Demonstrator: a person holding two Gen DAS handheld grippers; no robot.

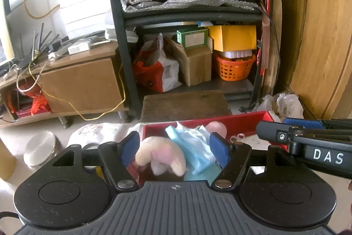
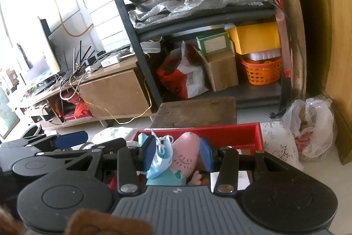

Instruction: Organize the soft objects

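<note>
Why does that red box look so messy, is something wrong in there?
Nothing looks broken. The red box just holds a jumble: a pink plush toy lying on its side, a crumpled blue face mask draped against it, and a cream plush toy piled alongside.
</note>
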